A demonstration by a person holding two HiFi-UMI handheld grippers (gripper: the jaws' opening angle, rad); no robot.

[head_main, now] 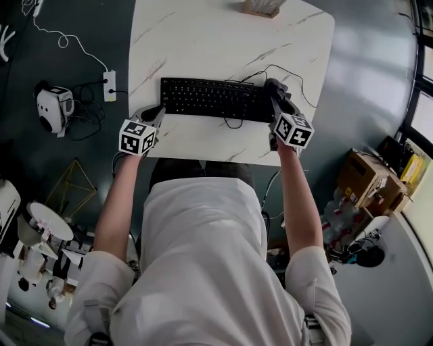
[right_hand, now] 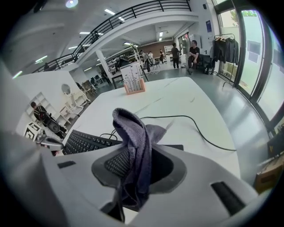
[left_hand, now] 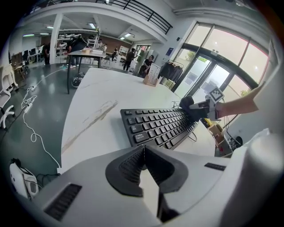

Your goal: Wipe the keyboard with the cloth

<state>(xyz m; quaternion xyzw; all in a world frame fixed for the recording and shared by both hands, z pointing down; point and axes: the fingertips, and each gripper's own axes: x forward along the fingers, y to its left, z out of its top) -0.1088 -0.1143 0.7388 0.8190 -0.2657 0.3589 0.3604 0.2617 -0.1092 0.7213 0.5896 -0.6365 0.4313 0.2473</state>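
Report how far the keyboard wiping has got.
Done: the cloth is picked up, clamped in the right gripper. In hand: that gripper holds it at the right end of the keyboard; the left gripper, shut and empty, sits by the left end. Left: the wipe along the keyboard; how much is already wiped doesn't show.

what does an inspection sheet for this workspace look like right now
surface: white marbled table, mostly bare
job's things: black keyboard near the front edge; grey cloth, gripped
clutter: small box at the far edge
grippers: left gripper shut, empty, by the keyboard's left end; right gripper shut on the cloth, at the keyboard's right end
cables: black cable loops behind the keyboard; power strip with a white cord on the floor
surroundings: cartons on the right; people far off in the hall
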